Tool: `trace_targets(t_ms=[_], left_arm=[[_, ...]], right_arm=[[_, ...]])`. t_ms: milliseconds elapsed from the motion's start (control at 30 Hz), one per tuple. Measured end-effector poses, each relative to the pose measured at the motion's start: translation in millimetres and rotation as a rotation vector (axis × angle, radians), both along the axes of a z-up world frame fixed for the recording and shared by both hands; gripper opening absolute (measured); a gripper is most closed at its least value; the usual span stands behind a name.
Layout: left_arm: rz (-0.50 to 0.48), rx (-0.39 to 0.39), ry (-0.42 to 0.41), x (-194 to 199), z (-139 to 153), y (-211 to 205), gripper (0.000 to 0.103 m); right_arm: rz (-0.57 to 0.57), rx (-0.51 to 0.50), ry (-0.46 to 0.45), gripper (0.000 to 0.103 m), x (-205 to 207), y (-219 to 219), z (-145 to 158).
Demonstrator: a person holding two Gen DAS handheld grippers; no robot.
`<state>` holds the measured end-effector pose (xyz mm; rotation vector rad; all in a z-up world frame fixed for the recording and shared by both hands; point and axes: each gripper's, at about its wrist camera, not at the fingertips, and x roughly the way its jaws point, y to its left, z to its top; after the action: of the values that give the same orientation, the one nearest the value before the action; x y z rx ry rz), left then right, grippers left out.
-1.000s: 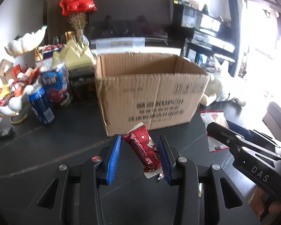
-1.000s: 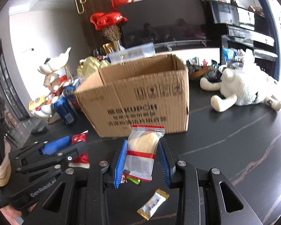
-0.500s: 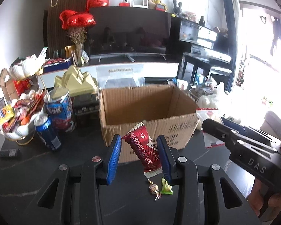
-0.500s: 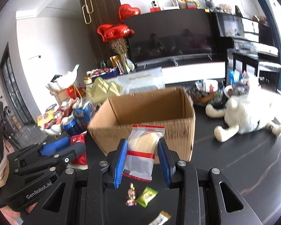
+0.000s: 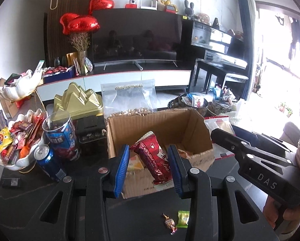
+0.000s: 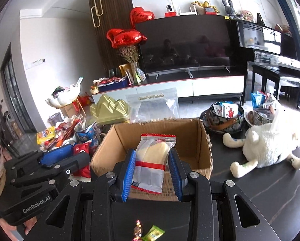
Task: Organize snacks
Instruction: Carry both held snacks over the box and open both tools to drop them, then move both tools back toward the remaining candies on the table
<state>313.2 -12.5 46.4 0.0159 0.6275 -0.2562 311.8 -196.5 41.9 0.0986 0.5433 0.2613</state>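
- Our left hand-held gripper (image 5: 148, 167) squeezes a red snack pack (image 5: 155, 160) over the cardboard box (image 5: 170, 124).
- Our right hand-held gripper (image 6: 151, 172) squeezes a clear bun bag (image 6: 153, 160) over that box too.

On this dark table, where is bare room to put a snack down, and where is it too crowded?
Bare tabletop lies between the cardboard box and the white plush toy, toward the near edge. In front of the box it is mostly bare, apart from two small candies. Crowded: beside the box where the blue can, snack tube and white snack dish stand.
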Motion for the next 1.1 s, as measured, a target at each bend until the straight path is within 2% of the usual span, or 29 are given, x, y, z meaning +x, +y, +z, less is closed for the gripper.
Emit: trace_targets(t_ms=[233, 400, 467, 500, 667, 1033, 1100], left_arm=[[0.001, -0.005, 0.015, 36.7, -5.1, -0.6, 0.039], [0.034, -0.010, 0.028, 61.1, -11.6, 0.5, 0.044], [0.044, -0.003, 0.020, 62.1, -12.9, 2.0, 0.052], [0.050, -0.003, 0.016, 60.7, -13.9, 3.2, 0.056], [0.059, 0.006, -0.010, 41.1, -15.2, 5.6, 0.056], [-0.004, -0.004, -0.028, -24.4, -18.9, 2.9, 0.057], [0.000, 0.001, -0.044, -36.1, -20.6, 3.7, 0.060]], right_arm=[[0.006, -0.017, 0.014, 0.035, 34.4, 4.3, -3.5], [-0.011, -0.028, 0.022, 0.037, 53.9, 4.8, -7.9], [-0.022, -0.028, 0.030, 0.056, 58.8, 3.5, -9.3], [-0.033, -0.029, 0.028, 0.056, 58.9, 2.3, -10.0], [-0.046, -0.048, 0.029, 0.056, 46.3, -0.3, -13.5], [-0.068, -0.021, 0.031, 0.056, -22.7, -5.0, -18.0], [-0.083, -0.032, 0.028, 0.056, -33.6, -4.2, -19.8]])
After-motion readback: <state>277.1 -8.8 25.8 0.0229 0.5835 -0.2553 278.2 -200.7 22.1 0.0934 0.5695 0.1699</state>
